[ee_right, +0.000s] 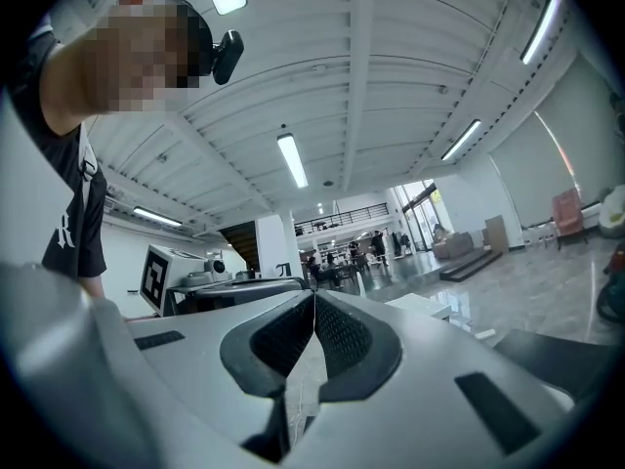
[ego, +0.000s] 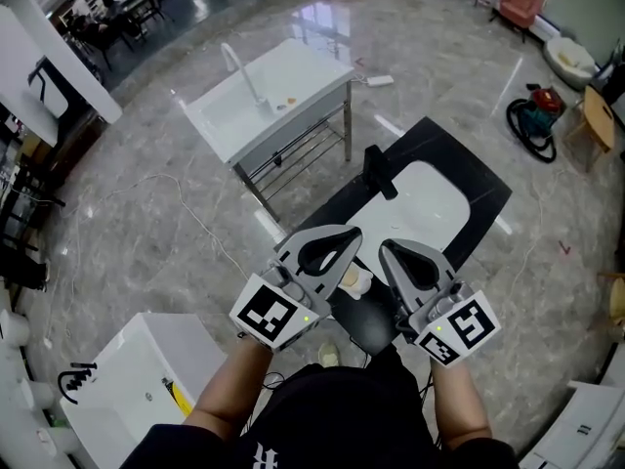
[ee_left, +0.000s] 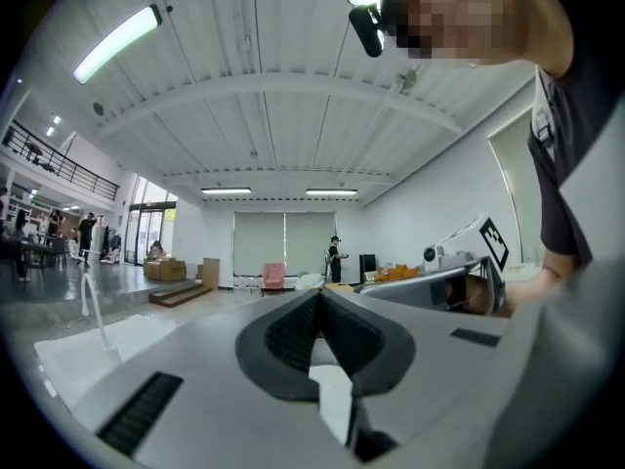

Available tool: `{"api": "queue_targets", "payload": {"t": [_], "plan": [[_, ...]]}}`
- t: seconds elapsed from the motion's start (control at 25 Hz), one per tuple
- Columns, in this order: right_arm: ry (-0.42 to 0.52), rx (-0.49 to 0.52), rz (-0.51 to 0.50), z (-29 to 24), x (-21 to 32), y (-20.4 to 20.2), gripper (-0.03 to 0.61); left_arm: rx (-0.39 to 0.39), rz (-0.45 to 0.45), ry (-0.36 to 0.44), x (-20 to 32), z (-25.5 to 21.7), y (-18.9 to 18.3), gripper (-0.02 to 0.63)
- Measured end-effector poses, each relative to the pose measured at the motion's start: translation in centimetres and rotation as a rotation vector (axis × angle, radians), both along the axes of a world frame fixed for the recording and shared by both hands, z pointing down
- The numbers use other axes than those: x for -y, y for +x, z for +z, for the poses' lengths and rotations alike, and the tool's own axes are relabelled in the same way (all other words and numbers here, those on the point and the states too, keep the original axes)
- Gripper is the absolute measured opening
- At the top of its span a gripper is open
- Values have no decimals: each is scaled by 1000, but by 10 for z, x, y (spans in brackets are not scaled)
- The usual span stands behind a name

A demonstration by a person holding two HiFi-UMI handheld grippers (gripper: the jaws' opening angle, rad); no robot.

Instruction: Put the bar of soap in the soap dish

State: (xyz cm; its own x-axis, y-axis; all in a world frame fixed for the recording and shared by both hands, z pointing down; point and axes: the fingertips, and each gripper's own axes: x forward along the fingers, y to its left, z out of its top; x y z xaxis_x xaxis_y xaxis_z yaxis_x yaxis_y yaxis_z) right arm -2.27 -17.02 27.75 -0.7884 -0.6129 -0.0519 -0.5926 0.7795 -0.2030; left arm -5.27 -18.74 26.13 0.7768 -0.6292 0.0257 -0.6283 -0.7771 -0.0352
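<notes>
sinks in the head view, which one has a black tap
The nearer basin, sunk in the black countertop, has the black tap. The farther sink, a white unit on metal legs, has a white tap.

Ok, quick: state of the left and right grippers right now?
Left gripper: jaws closed, nothing between them.
Right gripper: jaws closed, nothing between them.
</notes>
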Motion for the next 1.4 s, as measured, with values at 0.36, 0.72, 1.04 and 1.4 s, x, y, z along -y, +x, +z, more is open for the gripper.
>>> {"api": "queue_targets", "payload": {"t": [0.36,0.72,1.04,1.4], "plan": [[-2,-23,-6,-7,2,-17,8,-83,-39,-23,-11,-9,-10,5],[-20,-26,-4,-8,7,-24,6,-99,-69,-26,-9,-12,-16,6],[-11,-40,-4,-10,9,-26,6,-104,-85,-24,-6,-13,-20,5],[2,-51,-28,-11,4,-29,6,-96,-82,-14,-12,-15,-18,5]]}}
